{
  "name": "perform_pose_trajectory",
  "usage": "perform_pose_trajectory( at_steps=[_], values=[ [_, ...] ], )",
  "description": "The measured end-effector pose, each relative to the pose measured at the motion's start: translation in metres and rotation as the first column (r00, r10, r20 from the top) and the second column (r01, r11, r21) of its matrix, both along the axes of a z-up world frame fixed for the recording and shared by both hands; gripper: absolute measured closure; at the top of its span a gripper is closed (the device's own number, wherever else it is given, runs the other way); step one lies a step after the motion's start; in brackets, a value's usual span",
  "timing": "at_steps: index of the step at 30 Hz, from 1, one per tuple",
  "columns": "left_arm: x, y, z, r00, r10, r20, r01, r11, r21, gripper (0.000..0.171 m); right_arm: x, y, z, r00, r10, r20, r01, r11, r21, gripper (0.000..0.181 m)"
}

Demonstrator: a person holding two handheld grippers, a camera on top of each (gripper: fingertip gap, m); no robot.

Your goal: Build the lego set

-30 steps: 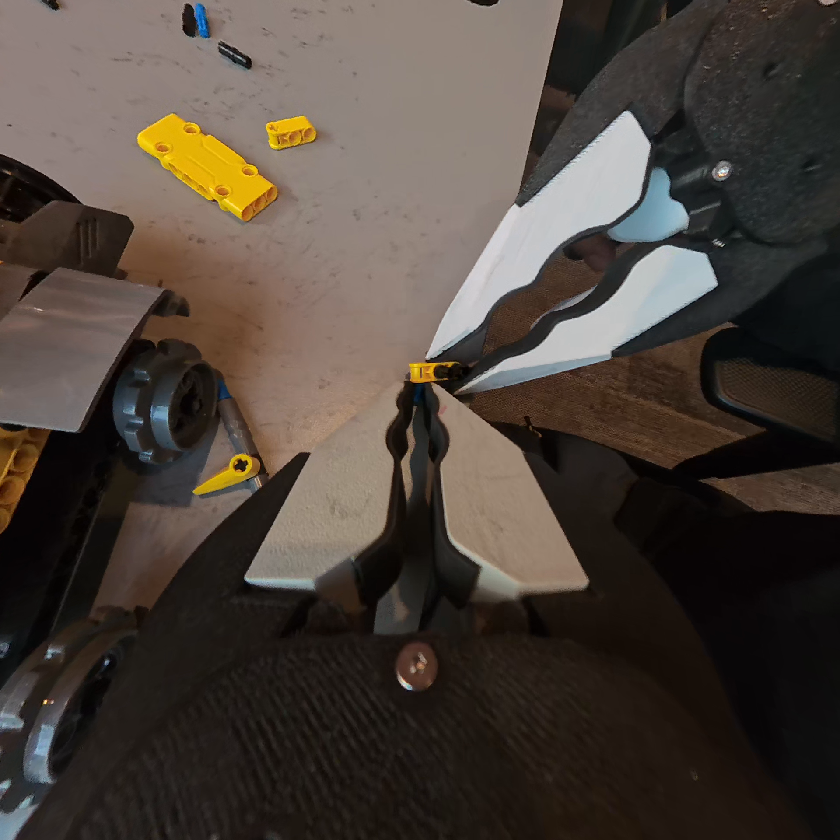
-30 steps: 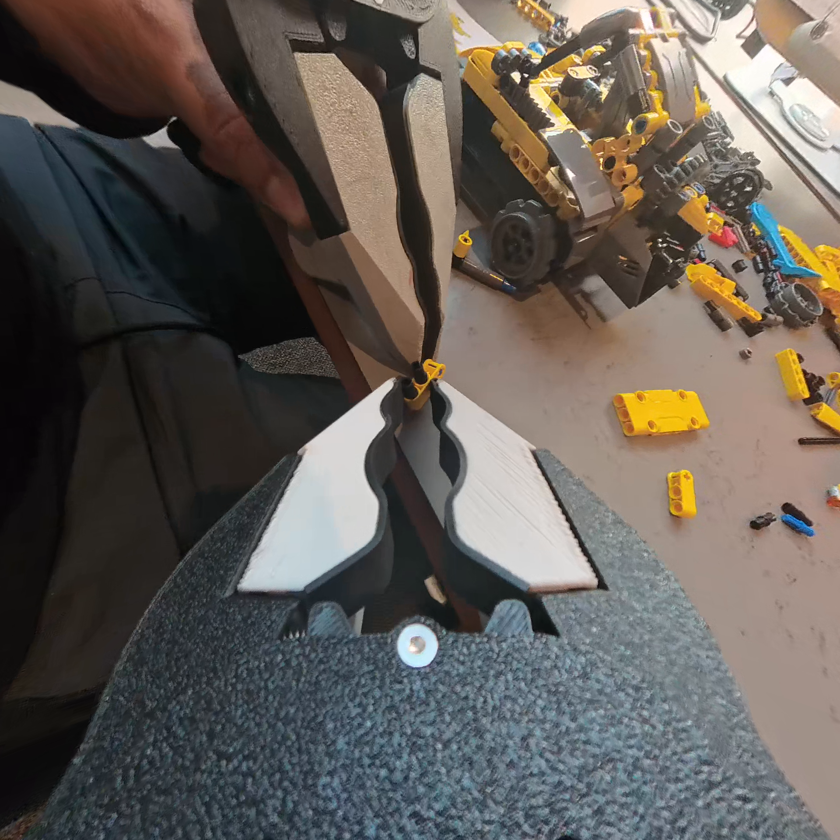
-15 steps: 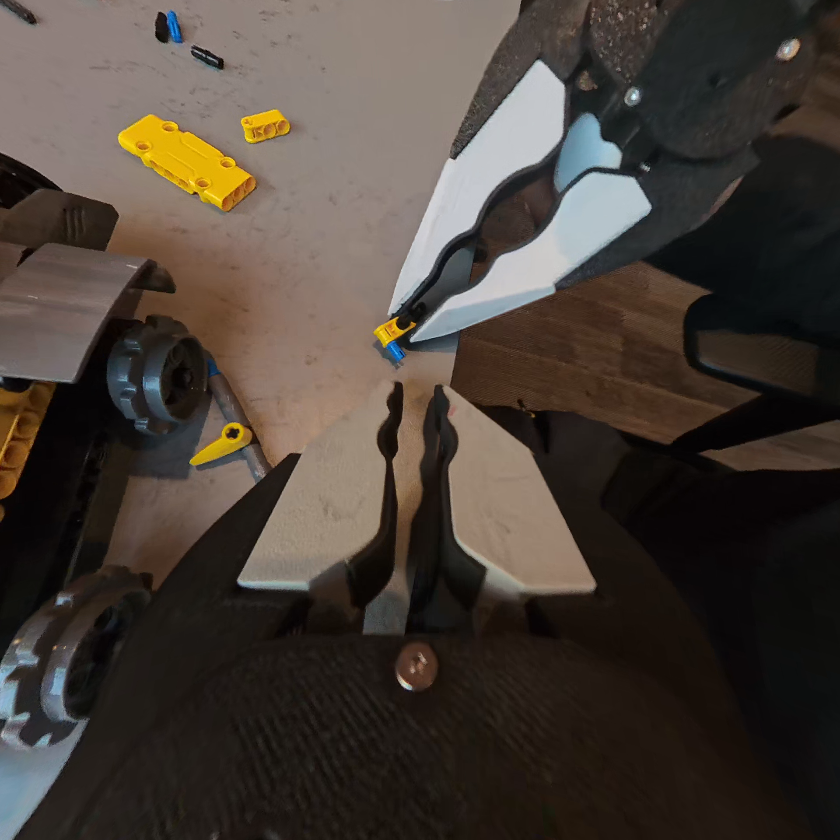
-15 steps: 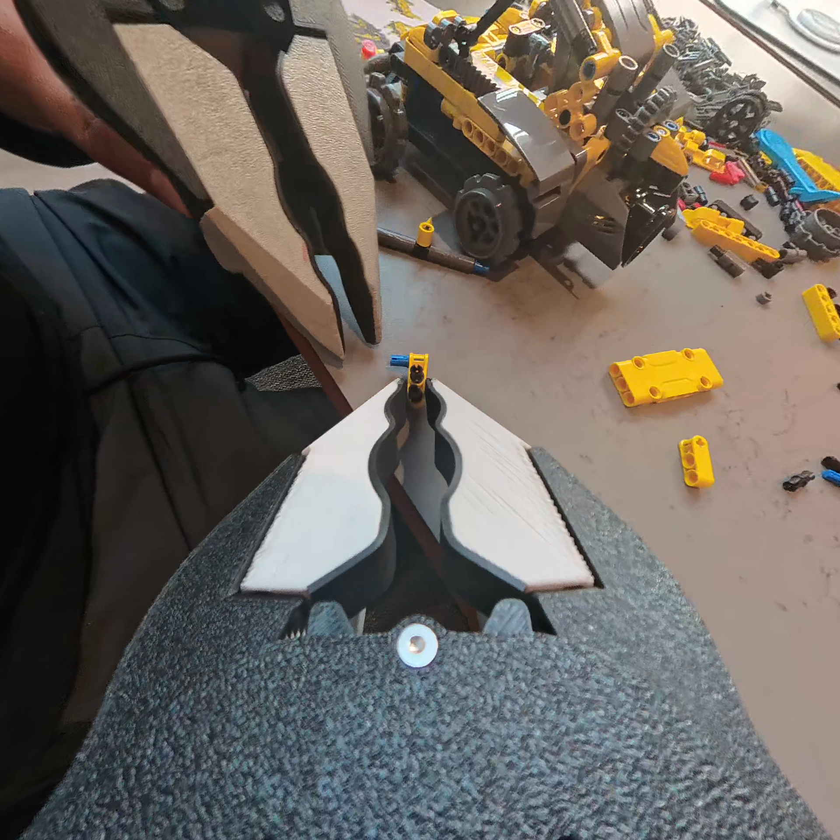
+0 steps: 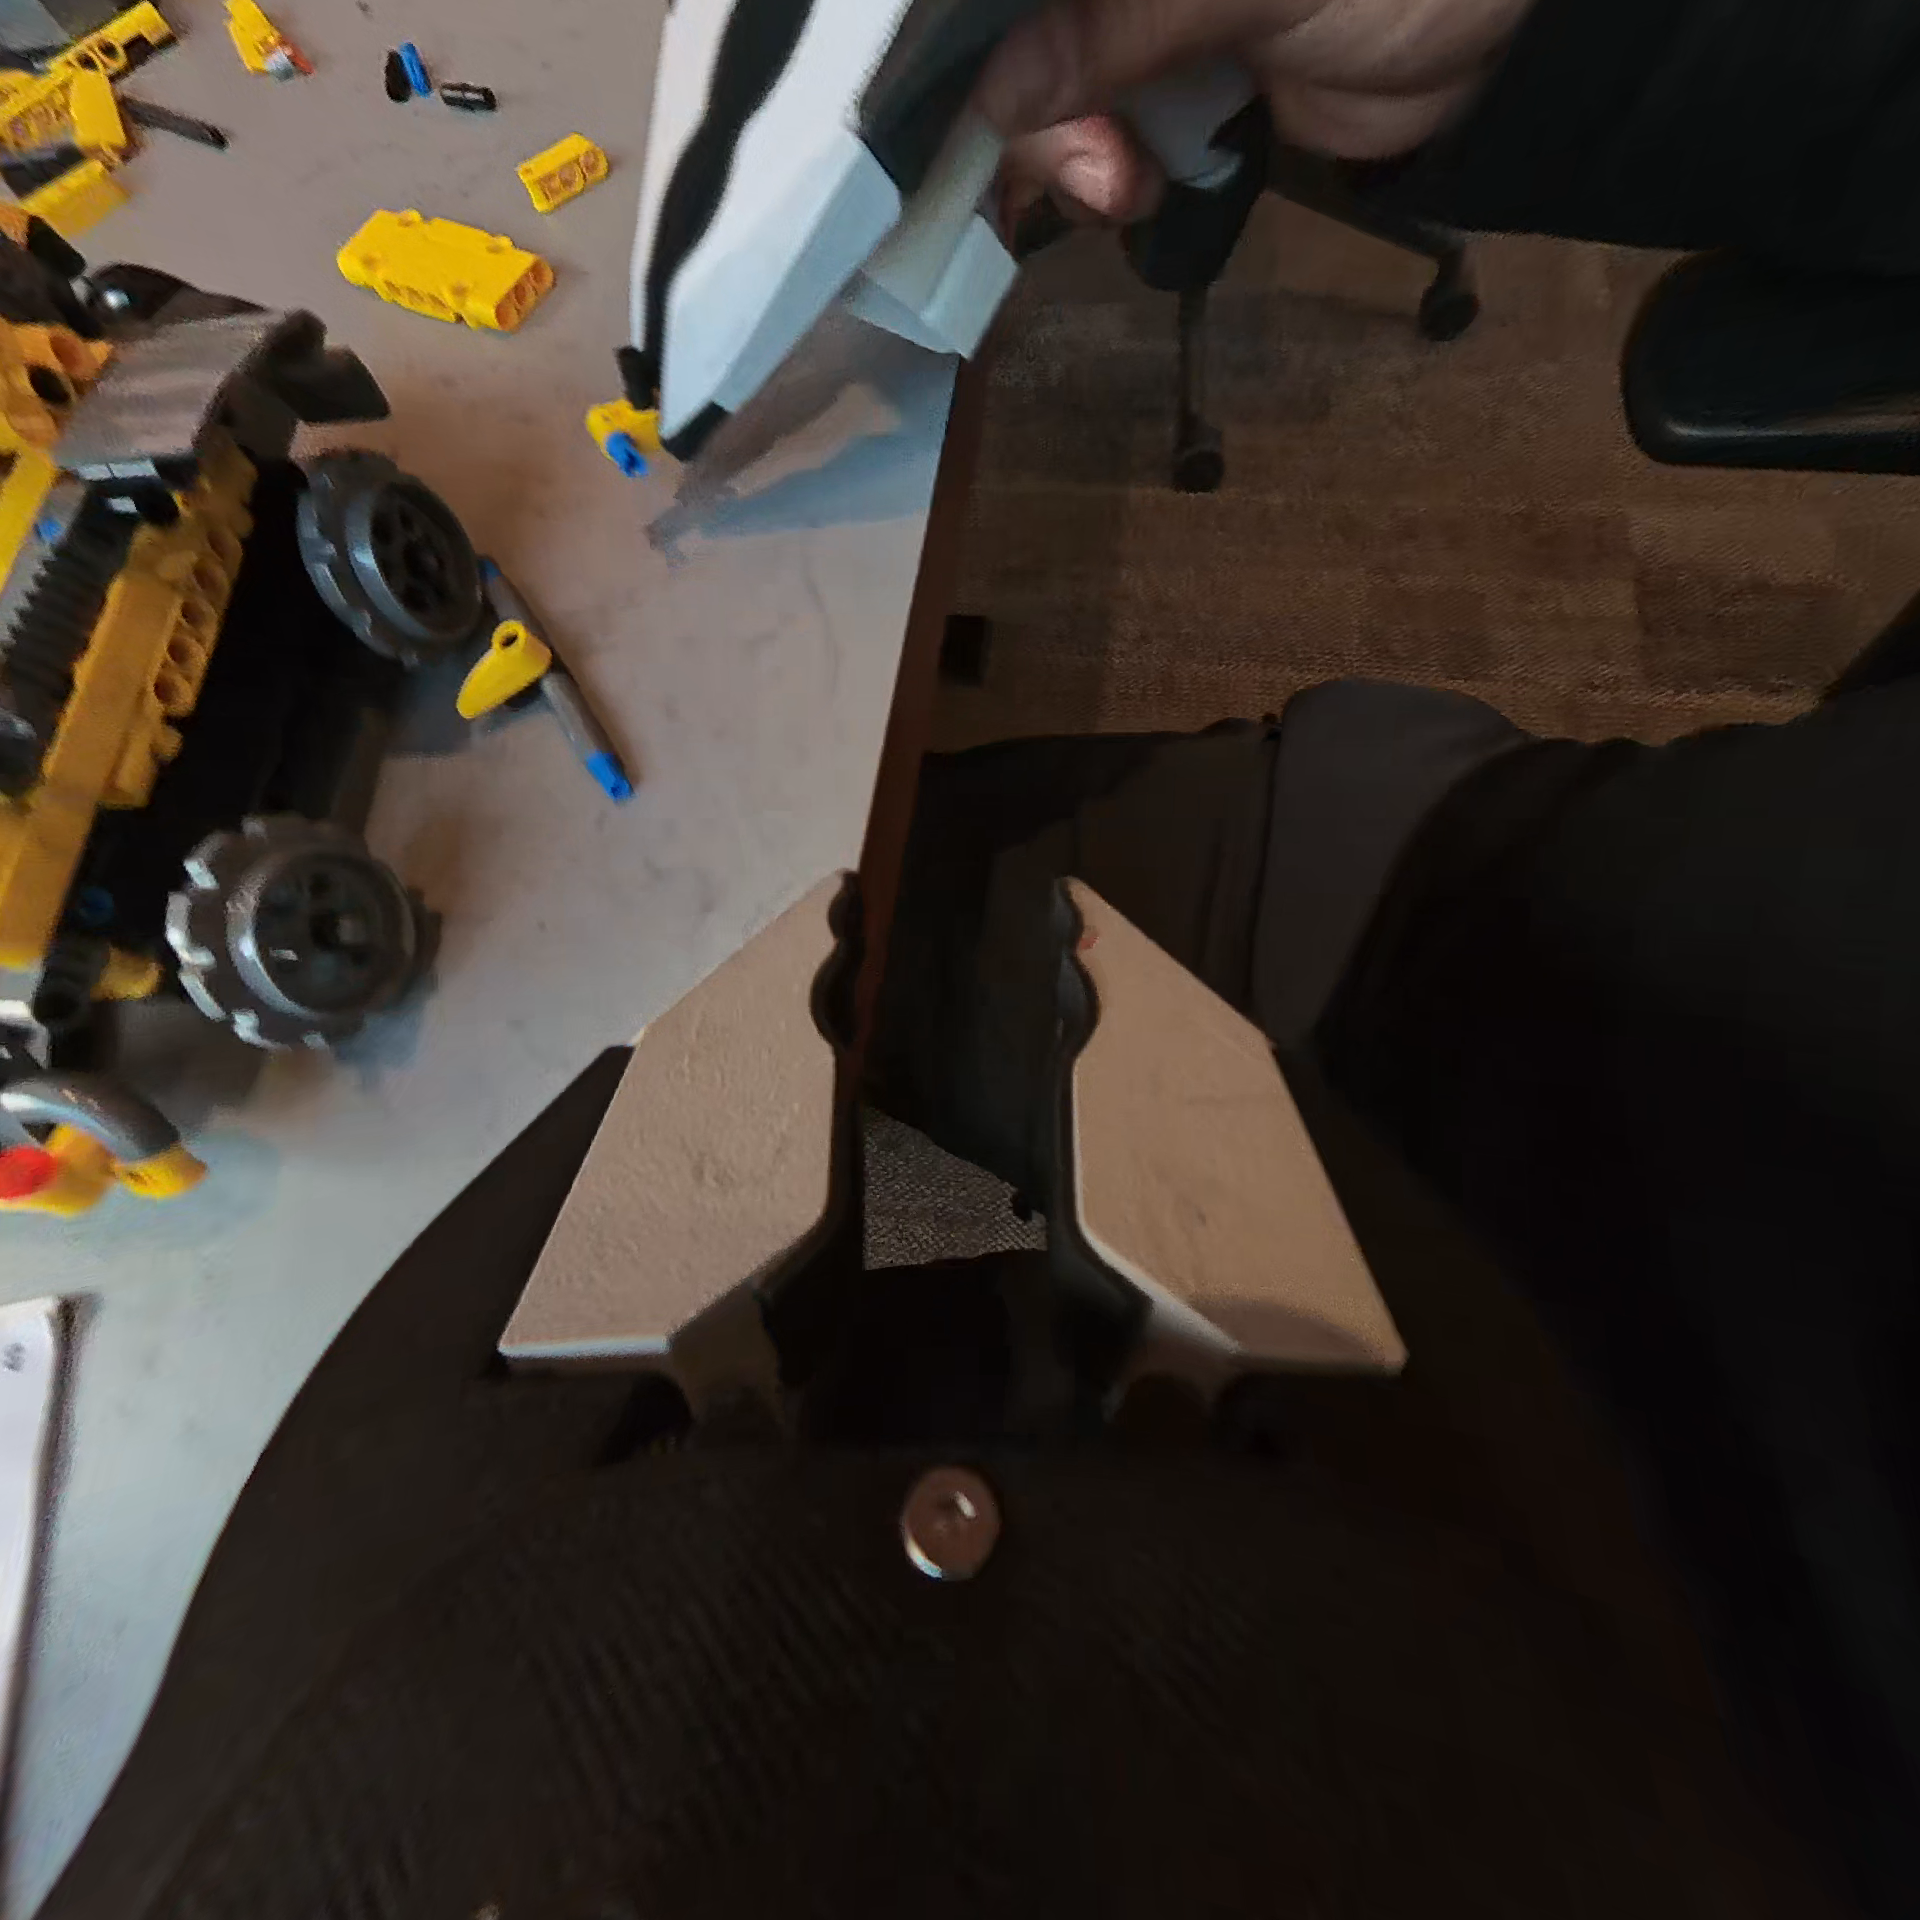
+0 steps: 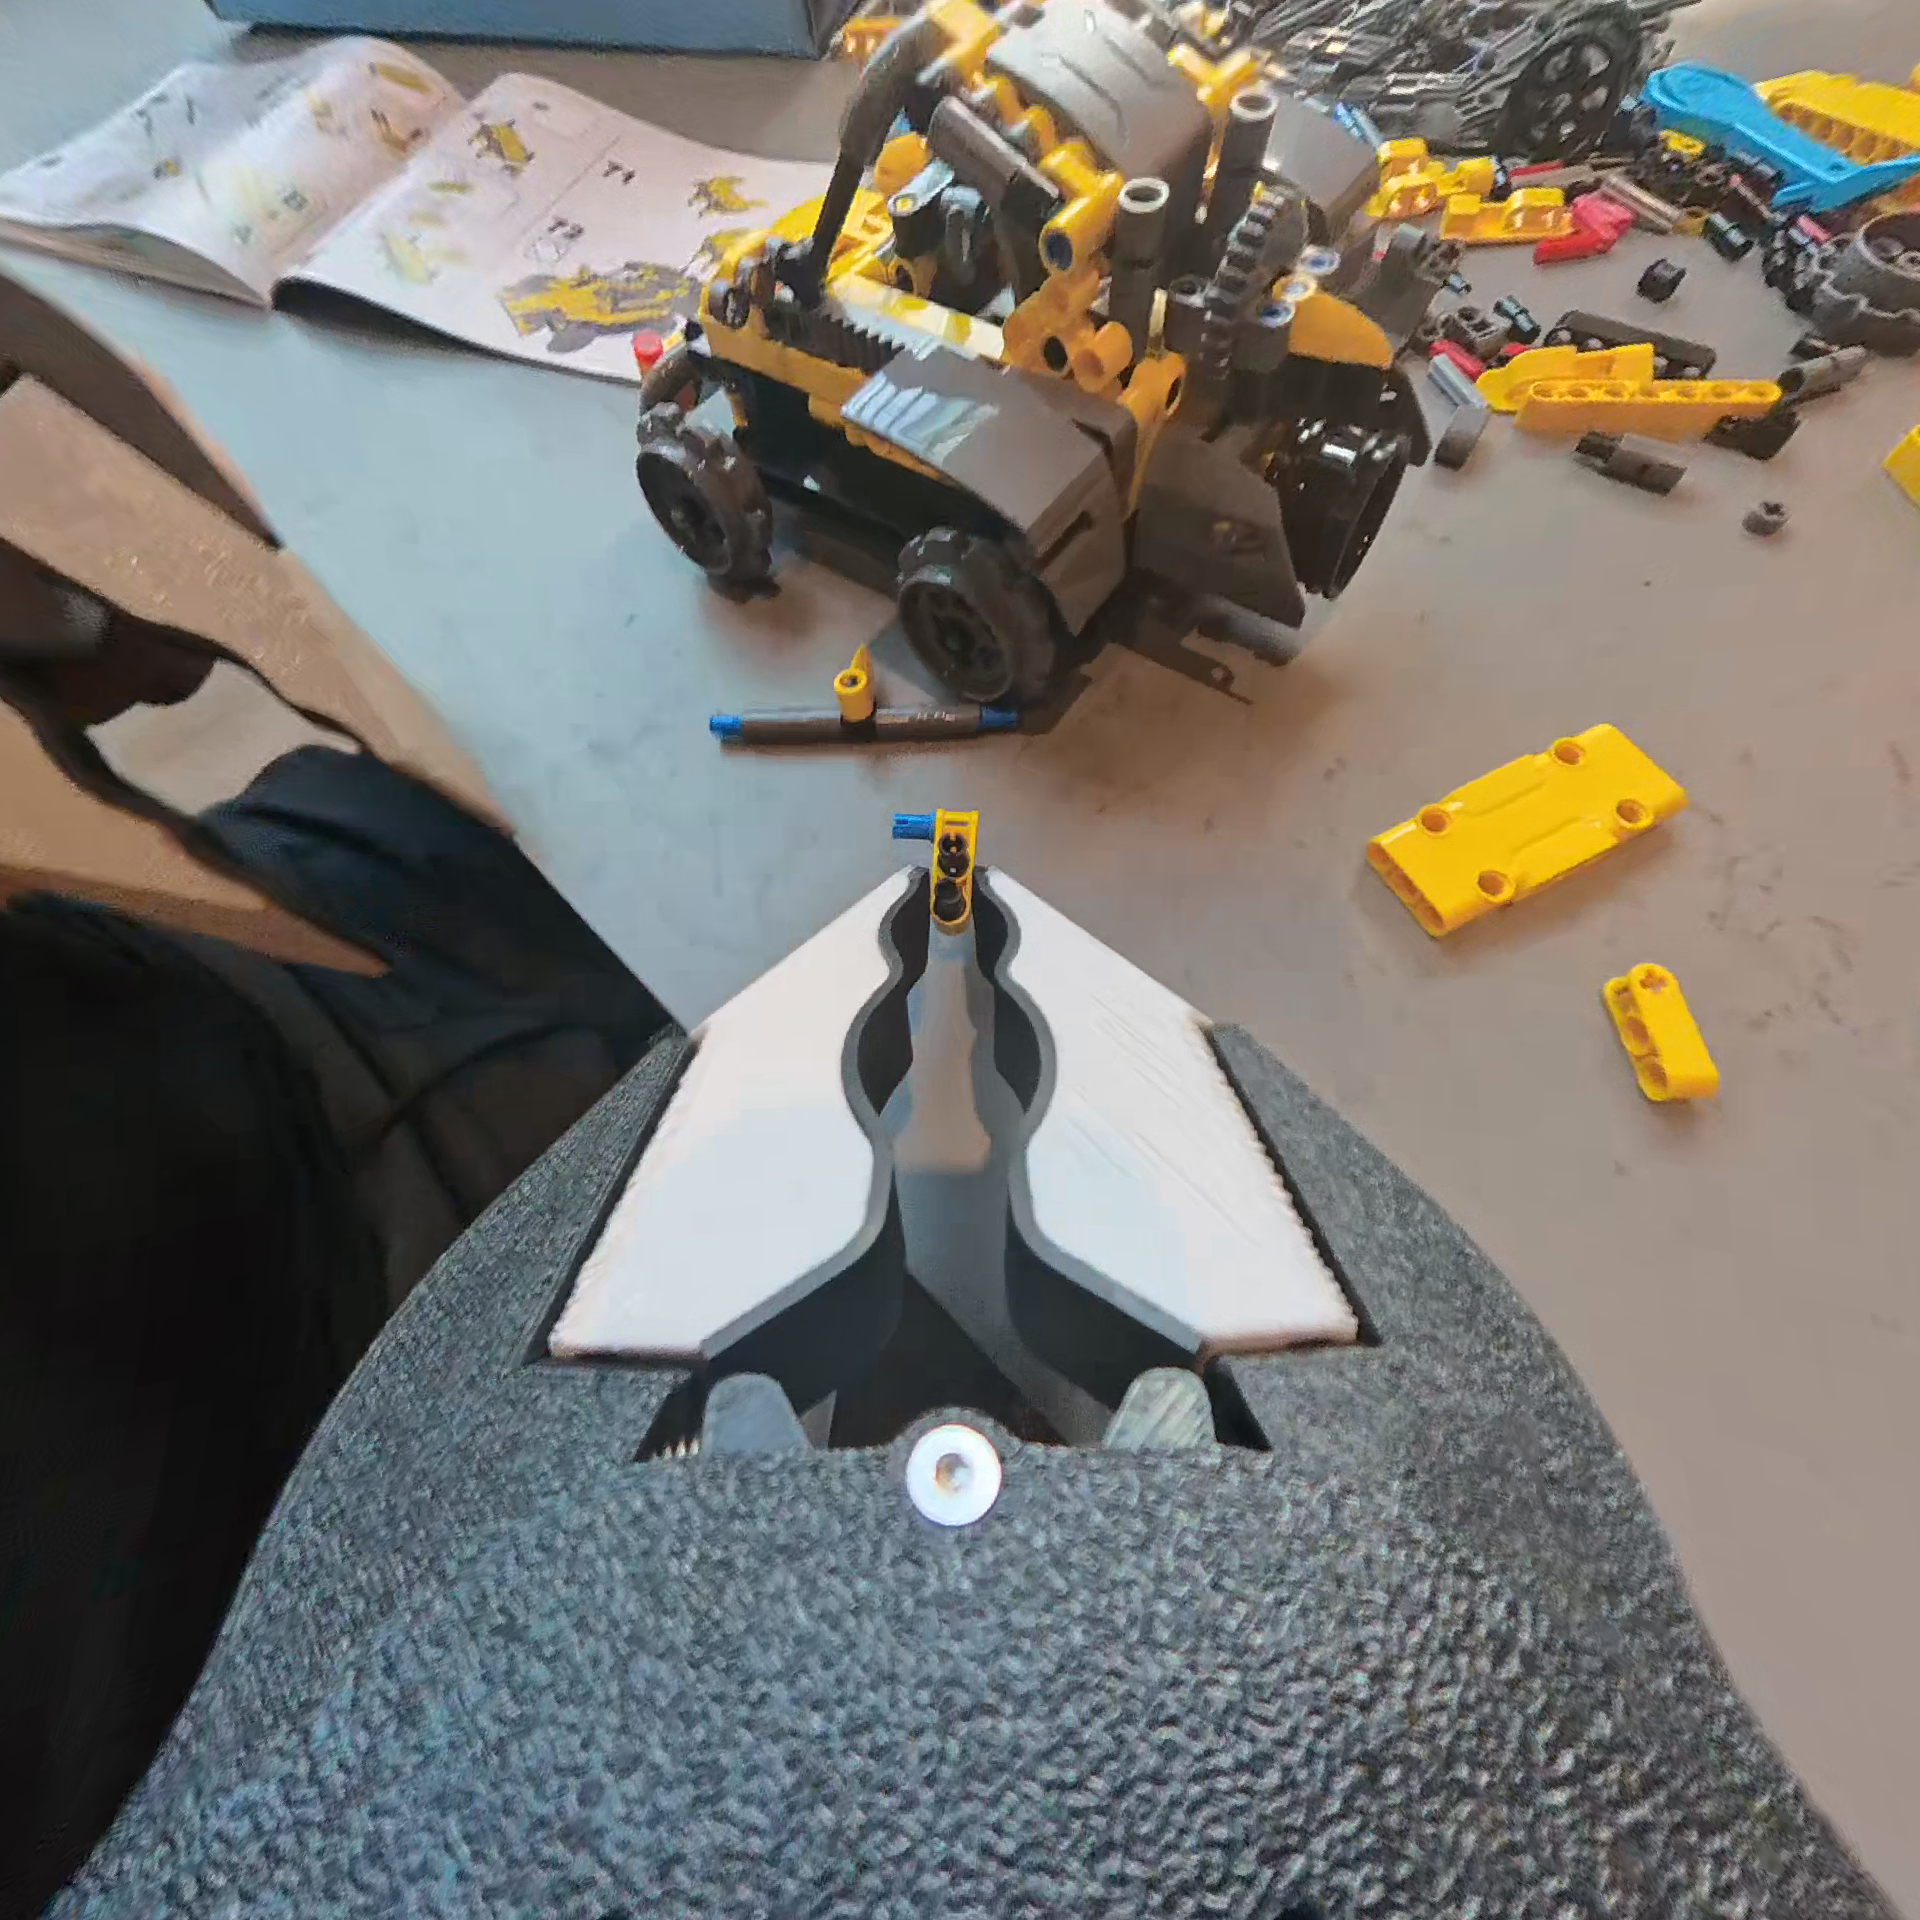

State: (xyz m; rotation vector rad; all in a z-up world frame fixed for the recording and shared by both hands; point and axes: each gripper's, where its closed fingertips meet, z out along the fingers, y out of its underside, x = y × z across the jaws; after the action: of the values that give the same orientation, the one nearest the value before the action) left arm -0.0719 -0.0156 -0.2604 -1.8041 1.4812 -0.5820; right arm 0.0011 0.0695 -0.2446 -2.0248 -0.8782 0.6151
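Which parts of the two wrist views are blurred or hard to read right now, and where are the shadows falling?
Left wrist view: the right gripper is motion-smeared, its shadow lies on the table, and the lower right is too dark to read. Right wrist view: the small yellow connector in the right gripper is sharp; the left gripper at the left edge is blurred; wide-angle bending shows.

Both wrist views look down, close, sharing the toy vehicle (image 6: 1018,416).
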Motion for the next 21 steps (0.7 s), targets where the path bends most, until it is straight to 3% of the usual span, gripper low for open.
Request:
perform_pose_trajectory(
  at_steps=[5,8,12,21],
  values=[
    [-0.013,-0.025,-0.017,0.995,0.024,0.102,-0.019,0.999,-0.049,0.146,-0.013,0.015,0.007,0.987,-0.100,-0.128,0.087,0.991,-0.103,0.174],
    [-0.010,-0.029,-0.031,0.999,-0.021,0.050,0.022,1.000,-0.013,0.151,-0.007,0.018,-0.004,0.970,-0.195,-0.144,0.157,0.959,-0.236,0.174],
    [-0.001,-0.027,-0.038,0.998,-0.054,0.012,0.054,0.998,-0.018,0.150,-0.008,0.012,-0.004,0.928,-0.266,-0.262,0.139,0.897,-0.419,0.174],
    [-0.006,-0.027,-0.036,0.999,-0.043,0.000,0.043,0.999,-0.002,0.154,-0.011,0.018,-0.003,0.921,-0.290,-0.260,0.164,0.894,-0.417,0.174]
  ],
)
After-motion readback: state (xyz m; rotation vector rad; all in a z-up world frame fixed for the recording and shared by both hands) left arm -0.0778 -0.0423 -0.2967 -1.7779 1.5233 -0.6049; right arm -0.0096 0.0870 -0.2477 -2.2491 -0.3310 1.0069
